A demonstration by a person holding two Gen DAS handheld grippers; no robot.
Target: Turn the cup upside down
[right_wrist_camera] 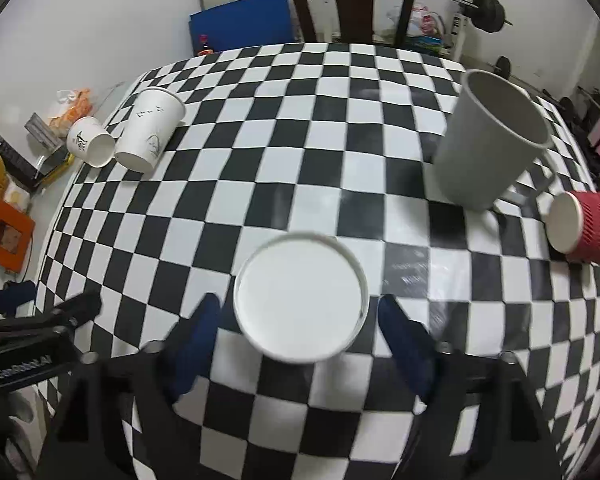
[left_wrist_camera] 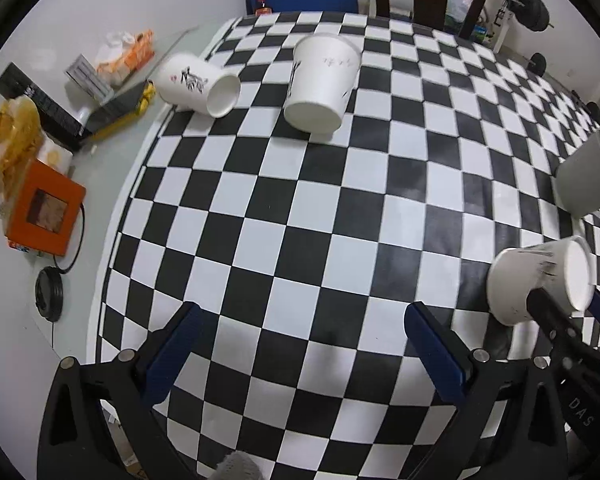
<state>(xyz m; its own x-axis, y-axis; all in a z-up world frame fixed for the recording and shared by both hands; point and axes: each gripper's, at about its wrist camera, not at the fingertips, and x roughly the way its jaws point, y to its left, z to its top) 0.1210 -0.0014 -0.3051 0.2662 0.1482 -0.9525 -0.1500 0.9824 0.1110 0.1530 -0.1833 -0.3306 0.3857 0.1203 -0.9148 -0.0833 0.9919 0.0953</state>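
A white paper cup (right_wrist_camera: 302,300) sits between the fingers of my right gripper (right_wrist_camera: 300,312), its flat white bottom facing the camera, held above the checkered table (right_wrist_camera: 300,160). The blue pads stand a little apart from the cup's sides in the right wrist view. In the left wrist view the same cup (left_wrist_camera: 540,280) lies tilted on its side in the right gripper's black fingers (left_wrist_camera: 548,308). My left gripper (left_wrist_camera: 300,320) is open and empty over the table's near part (left_wrist_camera: 300,240).
Two white paper cups (left_wrist_camera: 318,84) (left_wrist_camera: 198,84) stand upside down at the far left. A grey mug (right_wrist_camera: 488,140) stands upright at the right; a red ribbed cup (right_wrist_camera: 584,228) is beside it. Boxes and bags (left_wrist_camera: 44,208) clutter the left counter. A chair (right_wrist_camera: 352,0) stands behind.
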